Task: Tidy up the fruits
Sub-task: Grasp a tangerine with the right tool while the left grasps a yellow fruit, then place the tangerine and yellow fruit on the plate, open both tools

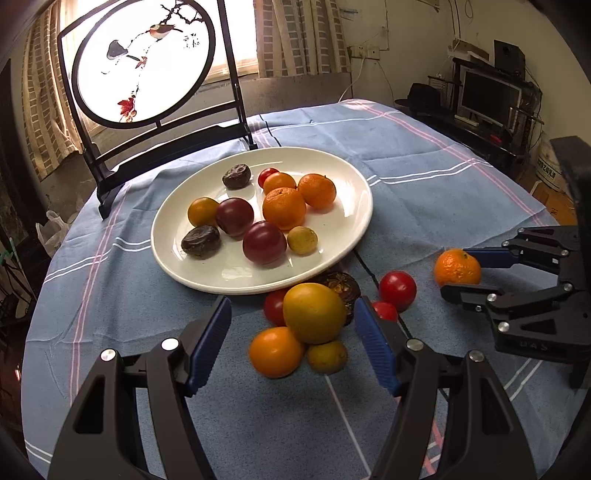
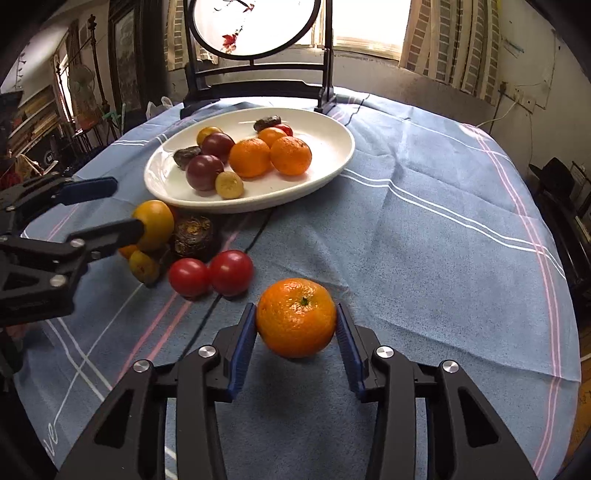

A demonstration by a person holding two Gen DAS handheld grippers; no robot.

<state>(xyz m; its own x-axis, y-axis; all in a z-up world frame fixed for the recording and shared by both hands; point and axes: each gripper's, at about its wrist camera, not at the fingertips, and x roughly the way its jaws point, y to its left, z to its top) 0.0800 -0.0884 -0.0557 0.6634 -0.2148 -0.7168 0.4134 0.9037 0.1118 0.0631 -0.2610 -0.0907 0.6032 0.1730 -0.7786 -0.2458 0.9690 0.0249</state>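
Observation:
A white plate (image 1: pixel 343 236) (image 2: pixel 325 162) holds several oranges, dark tomatoes and brown fruits. My right gripper (image 2: pixel 296 321) is shut on a mandarin (image 2: pixel 295 317), which also shows in the left wrist view (image 1: pixel 457 266), held just above the blue tablecloth. My left gripper (image 1: pixel 293 314) is open around a large yellow-orange fruit (image 1: pixel 314 312) (image 2: pixel 155 223) in a loose pile in front of the plate. Around it lie an orange tomato (image 1: pixel 275 350), a small yellow fruit (image 1: pixel 327 356), a dark brown fruit (image 2: pixel 192 230) and red tomatoes (image 2: pixel 231 272) (image 1: pixel 397 290).
A dark wooden stand with a round painted screen (image 1: pixel 144 59) (image 2: pixel 255 26) stands behind the plate. The blue tablecloth (image 2: pixel 424 240) covers the round table. A monitor and shelves (image 1: pixel 487 96) stand at the far right, off the table.

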